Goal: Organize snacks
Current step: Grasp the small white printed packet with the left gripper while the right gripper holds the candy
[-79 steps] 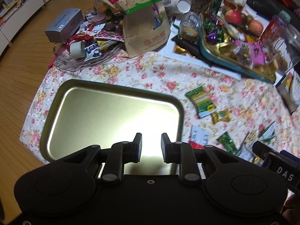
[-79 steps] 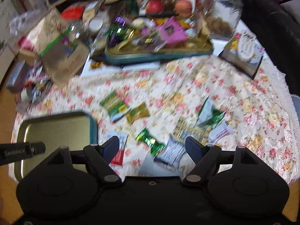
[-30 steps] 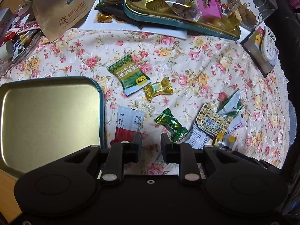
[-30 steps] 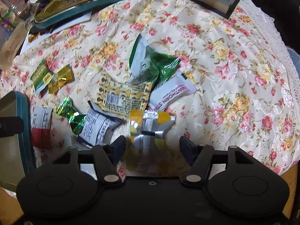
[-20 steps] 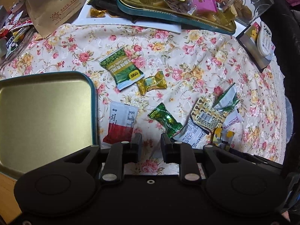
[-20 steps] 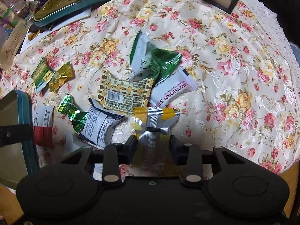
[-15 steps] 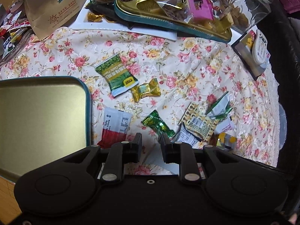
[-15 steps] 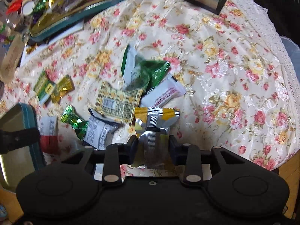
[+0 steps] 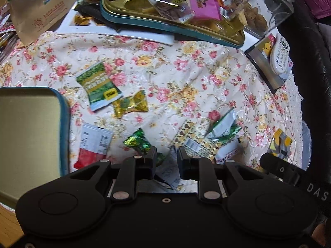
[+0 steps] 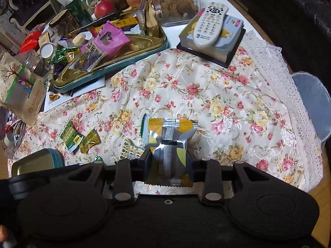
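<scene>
Right gripper (image 10: 169, 158) pinching a silver-and-yellow packet (image 10: 170, 142), lifted clear of the floral cloth (image 10: 206, 95). Left gripper (image 9: 166, 157) with fingers narrowly apart and nothing between them, above a white wrapper (image 9: 168, 171) near the green candy (image 9: 137, 141). Empty tin (image 9: 31, 132) at left.

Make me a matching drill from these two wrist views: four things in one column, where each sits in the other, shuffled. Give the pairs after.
Things
1. yellow and silver foil snack packet
2. white remote control
3. pink snack pouch
4. green packet with a yellow label

Places
A. lying on the floral tablecloth, beside a gold-wrapped candy
B. resting on top of a cartoon-printed box
C. clamped between the fingers of the right gripper
D. in the crowded gold tray with a teal rim

Pairs: 1-C, 2-B, 3-D, 4-A
</scene>
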A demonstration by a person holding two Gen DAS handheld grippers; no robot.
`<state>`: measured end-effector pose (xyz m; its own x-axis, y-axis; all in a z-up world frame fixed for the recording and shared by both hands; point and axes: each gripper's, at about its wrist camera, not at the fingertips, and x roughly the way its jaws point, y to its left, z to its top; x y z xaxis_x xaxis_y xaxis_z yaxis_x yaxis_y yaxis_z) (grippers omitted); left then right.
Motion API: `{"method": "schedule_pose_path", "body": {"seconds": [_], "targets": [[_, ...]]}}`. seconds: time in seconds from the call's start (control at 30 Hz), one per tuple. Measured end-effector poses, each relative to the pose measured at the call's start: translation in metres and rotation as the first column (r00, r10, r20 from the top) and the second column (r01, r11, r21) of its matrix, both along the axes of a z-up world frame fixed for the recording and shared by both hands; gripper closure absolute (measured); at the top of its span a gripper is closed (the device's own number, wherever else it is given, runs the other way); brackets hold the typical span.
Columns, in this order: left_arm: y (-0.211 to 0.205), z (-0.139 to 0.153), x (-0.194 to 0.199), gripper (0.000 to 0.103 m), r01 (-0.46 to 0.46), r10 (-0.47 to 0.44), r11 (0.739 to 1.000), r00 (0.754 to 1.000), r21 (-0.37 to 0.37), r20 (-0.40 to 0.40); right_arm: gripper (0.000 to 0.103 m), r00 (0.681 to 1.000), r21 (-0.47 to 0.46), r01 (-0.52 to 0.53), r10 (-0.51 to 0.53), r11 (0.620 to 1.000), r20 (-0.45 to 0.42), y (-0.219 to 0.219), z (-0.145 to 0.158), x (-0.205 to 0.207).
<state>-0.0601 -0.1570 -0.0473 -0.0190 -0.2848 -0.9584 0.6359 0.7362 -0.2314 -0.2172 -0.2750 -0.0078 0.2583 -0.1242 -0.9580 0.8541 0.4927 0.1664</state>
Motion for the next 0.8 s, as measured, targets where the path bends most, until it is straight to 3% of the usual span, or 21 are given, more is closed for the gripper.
{"method": "schedule_pose_path", "body": {"seconds": [0.2,0.4,0.63,0.8], "targets": [[-0.025,-0.008,-0.021,0.072,0.04,-0.04,0.999,0.999,0.007,-0.01,0.066,1.0,0.054,0.028,-0.028,0.998,0.004,-0.006,-0.008,-0.023],[-0.041,-0.015,-0.04,0.072,0.097,-0.096,0.995,0.995,0.028,-0.032,0.066,0.999,0.048,0.039,-0.04,0.998,0.007,-0.011,-0.005,-0.045],[-0.038,-0.021,-0.046,0.072,0.156,-0.157,0.984,0.988,0.085,0.0,0.066,0.998,0.096,0.044,-0.048,0.994,0.039,-0.015,0.0,-0.056],[-0.03,-0.015,-0.043,0.072,0.161,-0.167,0.983,0.984,0.089,0.059,0.066,0.998,0.067,0.027,-0.03,0.997,0.057,-0.013,0.011,-0.053]]}}
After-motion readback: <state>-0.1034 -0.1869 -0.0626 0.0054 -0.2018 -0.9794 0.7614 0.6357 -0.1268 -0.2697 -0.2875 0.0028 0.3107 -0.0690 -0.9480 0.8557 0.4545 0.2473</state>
